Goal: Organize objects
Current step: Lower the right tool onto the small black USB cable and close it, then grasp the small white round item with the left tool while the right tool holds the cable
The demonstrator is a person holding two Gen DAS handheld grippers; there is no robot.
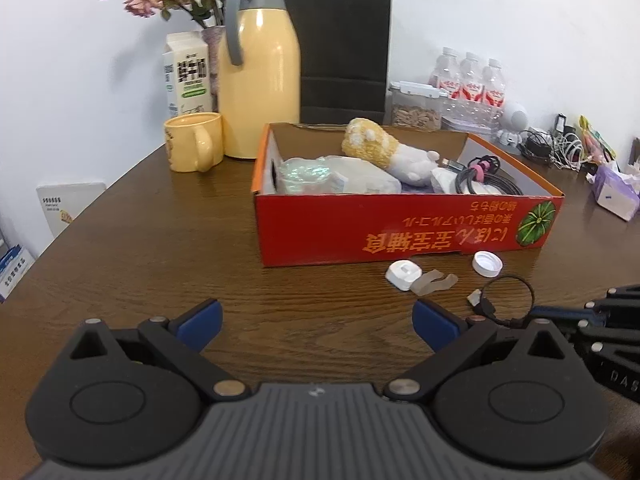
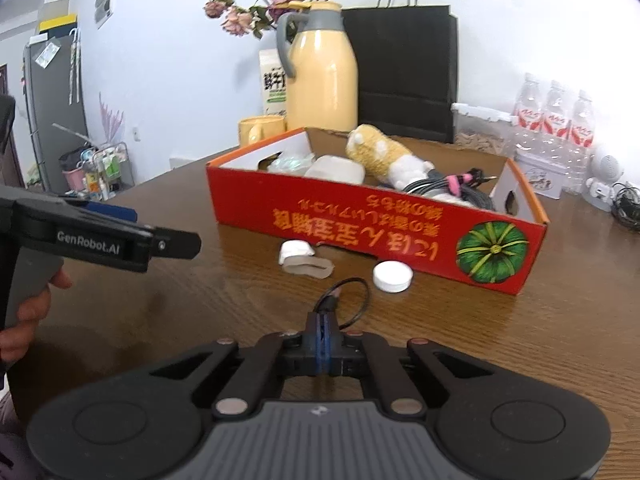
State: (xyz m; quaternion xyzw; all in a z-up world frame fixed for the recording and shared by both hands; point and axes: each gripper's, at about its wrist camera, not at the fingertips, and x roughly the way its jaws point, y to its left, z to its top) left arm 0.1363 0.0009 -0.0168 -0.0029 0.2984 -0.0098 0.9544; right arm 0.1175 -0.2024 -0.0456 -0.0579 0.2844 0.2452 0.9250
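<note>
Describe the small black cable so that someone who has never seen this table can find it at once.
Find the red box on the wooden table. On the table before its long printed side lie a few small things. The short black cable alone is dark and looped, and the right gripper is shut on its plug end.

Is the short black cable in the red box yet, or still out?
Out: the short black cable lies looped on the table before the red box.

Bare table [image 1: 160, 272] left of the red box [image 1: 400, 228] — small bits crowd its front.
</note>
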